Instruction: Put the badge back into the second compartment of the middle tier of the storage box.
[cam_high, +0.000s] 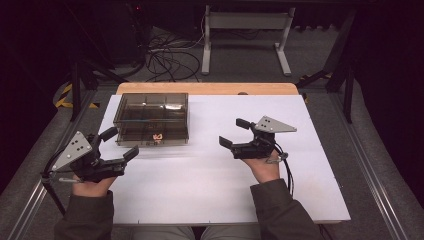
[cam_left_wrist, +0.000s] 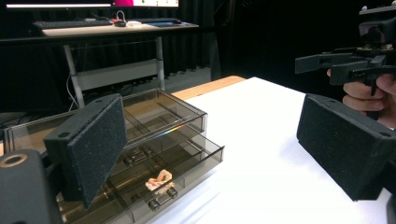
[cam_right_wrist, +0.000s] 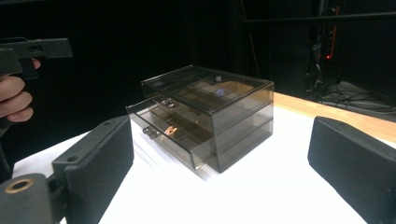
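A smoky clear drawer box (cam_high: 152, 119) stands on the white table top (cam_high: 225, 190) at the back left. Its lower drawers stick out a little toward me, and a small pinkish object (cam_high: 157, 137) lies in one of them. In the left gripper view the same object (cam_left_wrist: 159, 181) sits near the drawer's front handle. My left gripper (cam_high: 121, 142) hovers open just left of the box front, with nothing between its pads. My right gripper (cam_high: 233, 132) is open and empty to the right of the box, pointing left toward it. The box (cam_right_wrist: 224, 107) sits ahead in the right gripper view.
A wooden strip (cam_high: 210, 88) runs along the table's far edge. Behind it a white desk frame (cam_high: 245, 30) and loose cables (cam_high: 170, 60) are on the floor. Metal rails border the table on both sides.
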